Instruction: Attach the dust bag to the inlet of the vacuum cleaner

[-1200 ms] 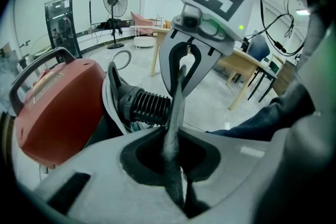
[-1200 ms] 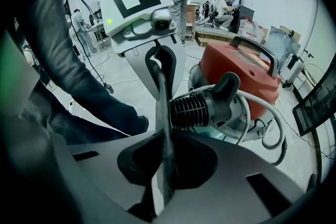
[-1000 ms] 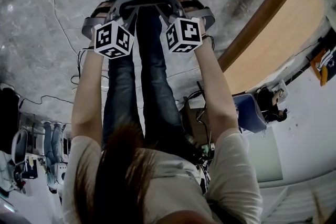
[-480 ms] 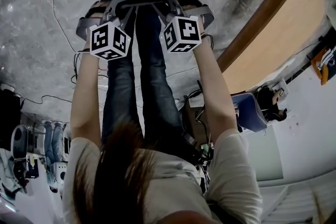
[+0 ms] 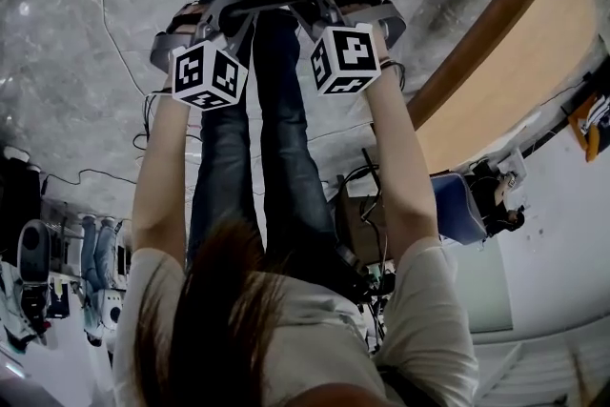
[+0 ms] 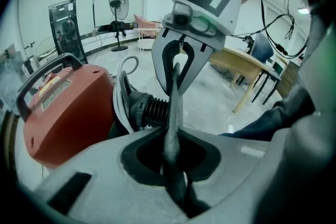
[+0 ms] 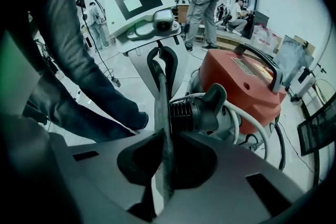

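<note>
1. Left gripper (image 6: 169, 164): jaws closed on the thin grey edge of the bag (image 6: 173, 107), which is seen edge-on.
2. Right gripper (image 7: 164, 165): jaws likewise pinched on the same edge. The strip runs straight from one gripper to the other (each shows in the other's view, facing it).
3. In the head view the bag is a dark mass between the two grippers, low in front of the person's legs (image 5: 229, 167).
4. Cuff (image 7: 194, 113): ribbed and black, just behind the bag edge with its mouth toward it. Whether the two touch cannot be told.
5. Hose (image 7: 259, 117): white, curving from the cuff round the vacuum.
6. Vacuum (image 7: 244, 81): red with a black handle on top, on the floor just beyond the grippers.
7. Table (image 5: 496, 81): wooden, to the person's right.
</note>
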{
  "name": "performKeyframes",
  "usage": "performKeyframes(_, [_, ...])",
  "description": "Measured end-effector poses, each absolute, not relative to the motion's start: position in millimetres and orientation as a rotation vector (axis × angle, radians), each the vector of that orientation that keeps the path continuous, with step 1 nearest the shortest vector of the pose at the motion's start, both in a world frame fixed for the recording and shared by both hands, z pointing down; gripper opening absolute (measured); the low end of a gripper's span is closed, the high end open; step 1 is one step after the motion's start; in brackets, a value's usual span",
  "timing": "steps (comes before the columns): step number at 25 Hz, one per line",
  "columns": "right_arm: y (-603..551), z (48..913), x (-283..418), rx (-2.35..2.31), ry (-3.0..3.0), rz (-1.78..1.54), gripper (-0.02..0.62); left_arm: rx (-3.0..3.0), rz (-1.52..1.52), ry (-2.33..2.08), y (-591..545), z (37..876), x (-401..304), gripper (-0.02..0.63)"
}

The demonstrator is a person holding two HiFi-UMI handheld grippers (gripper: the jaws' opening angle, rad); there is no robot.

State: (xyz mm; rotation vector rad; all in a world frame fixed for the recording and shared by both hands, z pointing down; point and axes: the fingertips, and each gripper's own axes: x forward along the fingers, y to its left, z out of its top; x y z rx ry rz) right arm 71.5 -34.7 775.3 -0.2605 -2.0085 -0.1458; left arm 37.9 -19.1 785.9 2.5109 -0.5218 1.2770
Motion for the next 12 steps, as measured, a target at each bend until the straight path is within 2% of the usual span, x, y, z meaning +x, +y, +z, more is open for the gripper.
performKeyframes(5, [-37.7, 774.9, 68.4, -0.308, -2.012, -0.128, 0.034, 2.488, 1.237, -0.562, -18.1, 785.8, 36.8, 0.038])
performKeyframes(12, [-38.7, 775.9, 63.2, -0.107, -2.089, 0.071, 0.037, 2.552, 1.298, -0.384, -34.1, 782.1, 28.0, 0.052])
